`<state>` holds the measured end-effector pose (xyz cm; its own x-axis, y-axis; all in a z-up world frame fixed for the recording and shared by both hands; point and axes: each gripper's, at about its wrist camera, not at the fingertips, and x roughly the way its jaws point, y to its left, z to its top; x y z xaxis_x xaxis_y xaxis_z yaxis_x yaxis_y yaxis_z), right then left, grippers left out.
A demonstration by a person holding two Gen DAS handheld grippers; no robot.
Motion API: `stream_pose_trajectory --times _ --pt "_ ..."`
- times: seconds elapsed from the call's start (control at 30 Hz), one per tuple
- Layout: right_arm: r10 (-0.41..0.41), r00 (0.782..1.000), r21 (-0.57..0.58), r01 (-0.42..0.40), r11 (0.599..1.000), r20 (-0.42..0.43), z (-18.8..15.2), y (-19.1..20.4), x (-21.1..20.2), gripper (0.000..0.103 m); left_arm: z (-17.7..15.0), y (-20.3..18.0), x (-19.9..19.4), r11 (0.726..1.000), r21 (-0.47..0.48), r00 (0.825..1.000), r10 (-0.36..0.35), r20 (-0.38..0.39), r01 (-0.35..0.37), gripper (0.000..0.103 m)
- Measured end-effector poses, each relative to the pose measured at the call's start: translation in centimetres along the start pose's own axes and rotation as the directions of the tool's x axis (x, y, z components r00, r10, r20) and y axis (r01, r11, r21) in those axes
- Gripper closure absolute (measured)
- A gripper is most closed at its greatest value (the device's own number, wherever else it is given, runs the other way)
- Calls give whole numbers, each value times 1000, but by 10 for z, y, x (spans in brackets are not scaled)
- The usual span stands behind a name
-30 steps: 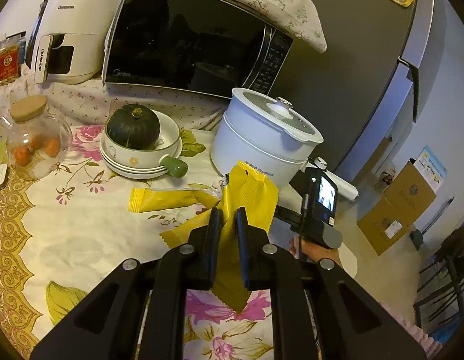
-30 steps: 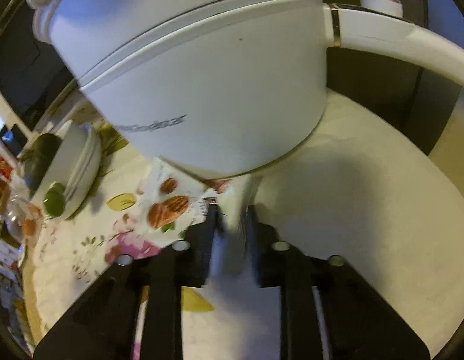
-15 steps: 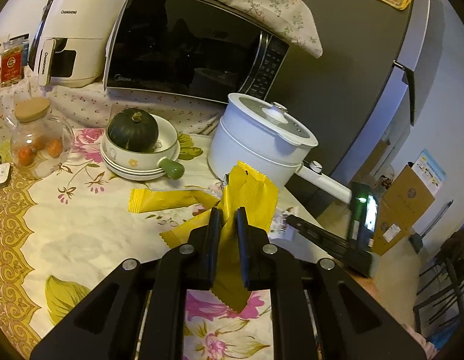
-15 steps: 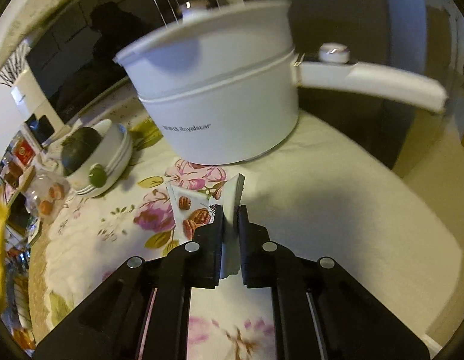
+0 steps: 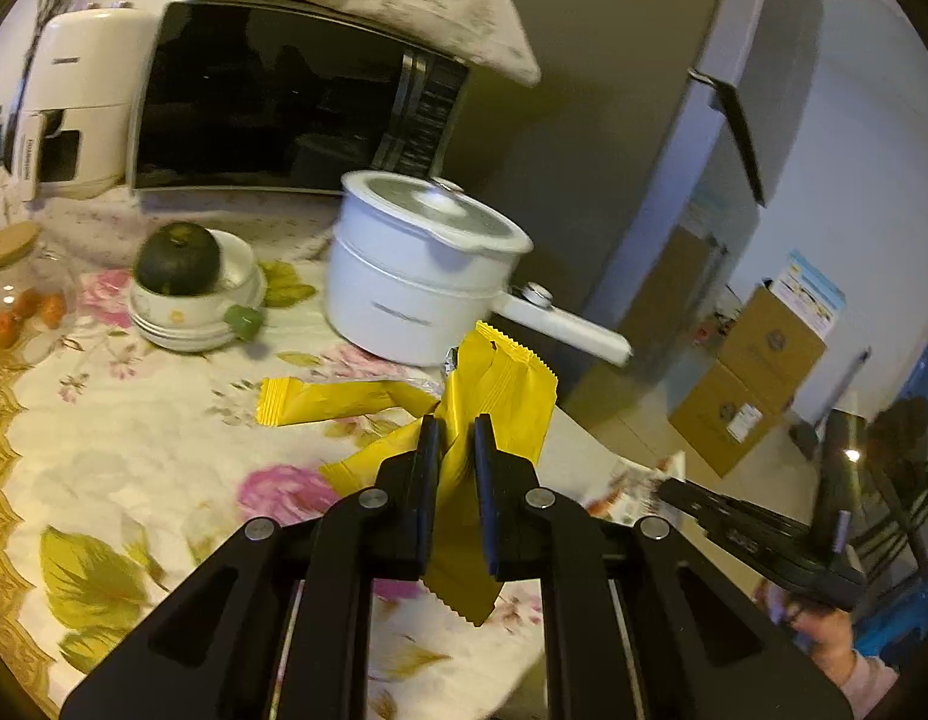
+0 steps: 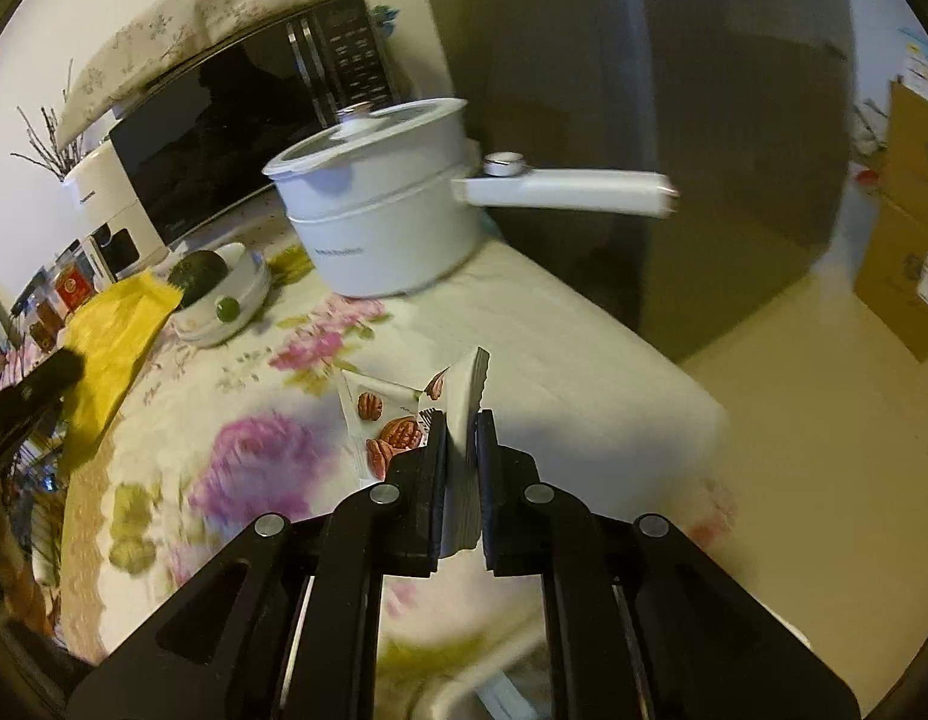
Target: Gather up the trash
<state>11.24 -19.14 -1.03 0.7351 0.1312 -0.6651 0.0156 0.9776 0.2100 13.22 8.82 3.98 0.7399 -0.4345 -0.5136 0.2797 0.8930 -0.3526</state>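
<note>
The left gripper [image 5: 458, 420] is hovering above the floral tablecloth [image 5: 134, 468], its fingers pinching a bunch of yellow wrappers [image 5: 494, 396]; the right gripper [image 6: 462, 420] is hanging over the table's corner, clamping a white pecan-printed wrapper [image 6: 398, 414]. A white lidded pot [image 5: 416, 282] is standing beyond both, beside a bowl stack holding a dark squash [image 5: 176, 258]. Both wrappers are looking crumpled and clear of the cloth.

White lidded pot [image 5: 416, 276], microwave [image 5: 272, 114], green squash [image 5: 176, 258] in bowl [image 5: 194, 312], cardboard boxes [image 5: 758, 372]

Yellow wrappers [image 5: 494, 396]: I see a crumpled bunch, mid-frame, clamped upright above the cloth.
Pecan wrapper [image 6: 404, 414]: white, nut-printed, folded, pinched at centre frame.
</note>
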Motion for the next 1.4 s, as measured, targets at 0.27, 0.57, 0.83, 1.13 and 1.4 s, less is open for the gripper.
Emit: stream_pose_trajectory --times 0.27,0.57,0.83,1.13,1.4 --pt "-150 987 3 150 989 -53 -68 -48 -41 91 -52 -65 16 991 77 988 -101 -121 111 91" --pt "-204 973 47 210 977 -110 -112 -84 -56 82 -99 -122 48 977 136 962 -131 -240 167 91" --pt "-263 959 116 275 955 -107 -135 -103 -73 33 -121 -151 66 964 181 945 -135 -297 195 91" --pt "-425 904 223 405 887 52 -134 -117 -107 9 -141 -186 94 933 284 924 -109 -366 222 79" --pt "-479 873 245 446 861 95 -130 -122 -112 7 -145 -188 85 928 347 953 -24 -301 133 38"
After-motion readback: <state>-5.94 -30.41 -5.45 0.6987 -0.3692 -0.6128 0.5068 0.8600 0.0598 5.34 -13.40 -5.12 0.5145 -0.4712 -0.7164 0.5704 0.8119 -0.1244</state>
